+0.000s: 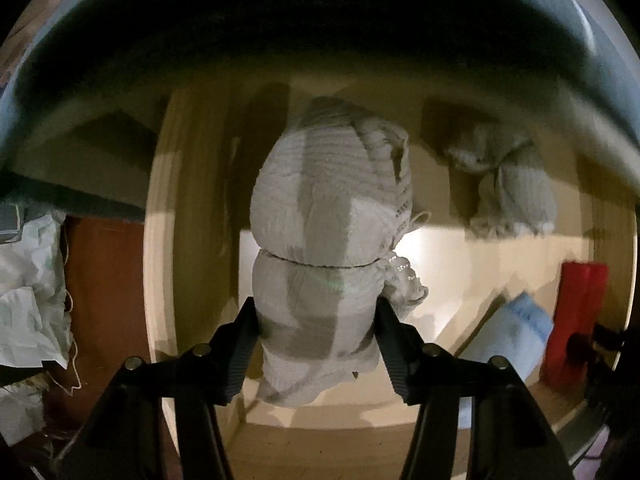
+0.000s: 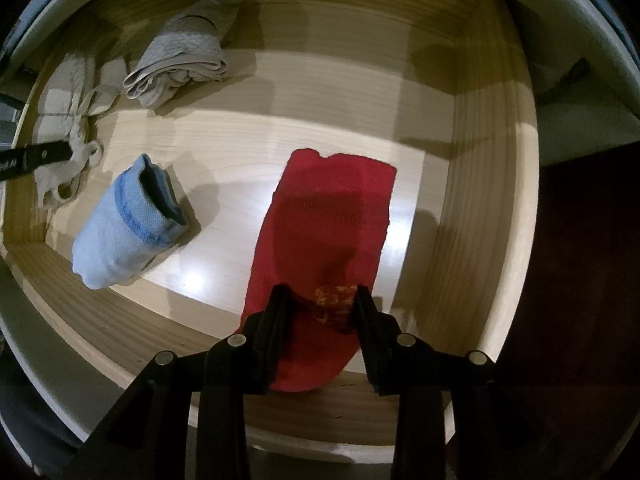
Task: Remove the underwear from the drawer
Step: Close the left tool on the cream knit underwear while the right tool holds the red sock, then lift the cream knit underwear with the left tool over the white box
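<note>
occluded: red garment (image 2: 332,224) near end behind right tool (image 2: 320,300); drawer (image 1: 192,184) back dark

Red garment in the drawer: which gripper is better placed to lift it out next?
Right. The right gripper already pinches the red garment near its end. The left gripper straddles the grey-and-white roll at the drawer's other side.

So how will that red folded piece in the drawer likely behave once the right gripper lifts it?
The red folded piece looks like soft knit lying flat on the drawer floor, so it will probably droop and may unfold. It seems light. The right gripper has it bunched between the fingers near one end, so the long free end would likely dangle.
</note>
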A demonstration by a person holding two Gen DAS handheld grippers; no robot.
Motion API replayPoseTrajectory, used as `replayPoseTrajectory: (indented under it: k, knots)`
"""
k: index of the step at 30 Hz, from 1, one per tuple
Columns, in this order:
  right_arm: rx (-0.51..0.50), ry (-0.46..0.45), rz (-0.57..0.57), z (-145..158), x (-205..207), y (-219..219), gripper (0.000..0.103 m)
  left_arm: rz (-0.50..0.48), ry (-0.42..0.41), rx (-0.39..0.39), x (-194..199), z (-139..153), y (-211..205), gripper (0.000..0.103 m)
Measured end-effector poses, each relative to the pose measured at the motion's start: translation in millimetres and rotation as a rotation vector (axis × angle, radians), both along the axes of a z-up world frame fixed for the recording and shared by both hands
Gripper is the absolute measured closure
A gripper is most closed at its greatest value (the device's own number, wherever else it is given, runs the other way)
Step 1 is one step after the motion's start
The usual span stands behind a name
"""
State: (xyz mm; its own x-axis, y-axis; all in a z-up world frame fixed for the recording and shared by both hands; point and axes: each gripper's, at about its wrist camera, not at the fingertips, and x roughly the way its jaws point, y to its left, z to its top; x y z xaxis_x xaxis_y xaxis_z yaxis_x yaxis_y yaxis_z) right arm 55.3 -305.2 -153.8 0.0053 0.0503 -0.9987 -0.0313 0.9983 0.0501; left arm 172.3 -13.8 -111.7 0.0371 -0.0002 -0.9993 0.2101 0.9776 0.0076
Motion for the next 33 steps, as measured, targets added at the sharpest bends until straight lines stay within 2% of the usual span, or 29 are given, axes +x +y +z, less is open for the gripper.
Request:
replayPoseTrajectory:
  k: [5,8,9,14,16,20,22,25,29,33]
  knots:
    - [0.005,0.017,-0.028,4.2,3.8,-4.8,0.068,-0.043,0.030,0.018,-9.1,-1.6,-4.5,0.046]
    - [0.006,0.022,-0.037,7.3,6.4,-7.9,0.062,-0.062,0.046,0.016,-18.6,-4.0,-9.4,0.046]
    - [0.008,0.022,-0.040,7.2,7.0,-8.7,0.059,-0.063,0.051,0.014,-21.4,-4.6,-8.2,0.046]
    - [0.037,0.031,-0.078,6.6,13.5,-12.7,0.057,-0.055,0.069,-0.018,-39.9,1.6,3.2,0.046]
    - [0.047,0.035,-0.093,7.0,17.7,-12.4,0.056,-0.050,0.074,-0.033,-36.1,0.9,7.3,0.046]
    - [0.062,0.046,-0.091,4.6,24.0,-5.9,0.043,-0.023,0.069,-0.084,-31.6,4.2,20.9,0.043]
    - [0.047,0.054,-0.082,1.9,25.4,-1.8,0.043,-0.010,0.047,-0.117,-28.8,8.4,28.9,0.043]
    - [0.026,0.069,-0.074,-3.2,27.2,2.7,0.043,-0.019,0.007,-0.108,-24.3,16.2,26.5,0.041]
    - [0.015,0.087,-0.059,-5.0,31.0,4.1,0.043,-0.044,0.019,-0.077,-18.4,12.6,16.9,0.040]
    - [0.016,0.108,-0.062,-8.4,34.7,3.4,0.044,-0.026,0.041,-0.058,-19.6,2.1,0.5,0.037]
